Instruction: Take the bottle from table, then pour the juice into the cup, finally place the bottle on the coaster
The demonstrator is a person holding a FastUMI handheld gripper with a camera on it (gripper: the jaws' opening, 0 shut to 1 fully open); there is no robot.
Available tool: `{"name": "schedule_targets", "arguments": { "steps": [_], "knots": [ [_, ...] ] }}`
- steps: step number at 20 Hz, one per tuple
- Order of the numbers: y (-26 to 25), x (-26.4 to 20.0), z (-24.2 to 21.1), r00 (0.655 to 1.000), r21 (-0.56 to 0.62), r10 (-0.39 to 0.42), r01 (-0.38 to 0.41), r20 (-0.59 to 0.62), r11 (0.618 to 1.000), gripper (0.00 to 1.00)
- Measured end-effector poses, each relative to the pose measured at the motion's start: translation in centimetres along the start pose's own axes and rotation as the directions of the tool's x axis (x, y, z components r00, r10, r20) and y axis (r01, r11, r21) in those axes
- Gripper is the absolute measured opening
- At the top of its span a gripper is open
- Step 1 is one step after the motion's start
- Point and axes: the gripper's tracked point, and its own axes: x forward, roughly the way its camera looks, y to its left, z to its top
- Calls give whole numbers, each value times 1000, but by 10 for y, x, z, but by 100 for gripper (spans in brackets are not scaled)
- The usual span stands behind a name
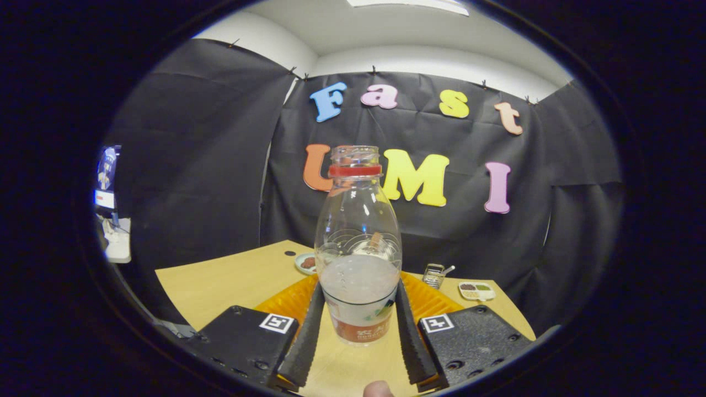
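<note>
Start at the far left, where a little round dish (pixel 305 263) with something brown in it sits near the back of the wooden table (pixel 220 281). Next comes your left finger (pixel 302 336), then the juice bottle (pixel 358 248) right in the middle, standing up straight between both fingers of your gripper (pixel 358 306). The fingers sit tight along its lower sides and look like they are pressing on it — so your gripper is closed around the bottle, down low where the label is. The bottle is clear plastic with a red ring at the neck, and its top looks open, though that is hard to be sure of. It holds cloudy pale juice only in the bottom part, so it should feel light, with most of the weight down low. Thin plastic like this is smooth and a bit slippery, and it is soft — squeeze too hard and it will dent and push the juice up. Hold it firm but gentle, right where you have it, near the juice, so it will not wobble. If the top is open, keep it straight until you reach the cup. Behind the bottle is an orange ridged mat (pixel 424 298), maybe the coaster. Then comes your right finger (pixel 412 339), and past it a small glass jar (pixel 434 274) with a spoon, and last a small white tray (pixel 477 290) with green and brown bits.
</note>
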Motion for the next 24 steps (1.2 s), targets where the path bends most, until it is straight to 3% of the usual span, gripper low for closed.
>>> {"name": "schedule_targets", "arguments": {
  "steps": [7, 14, 24],
  "knots": [
    [-39, 83, -14, 1000, 115, -21, 21, 4, 993, 70],
    [-43, 151, -83, 996, 151, -16, 30, -93, 988, 70],
    [-40, 183, -174, 978, 124, -31, 57, -205, 991, 74]
  ]
}}
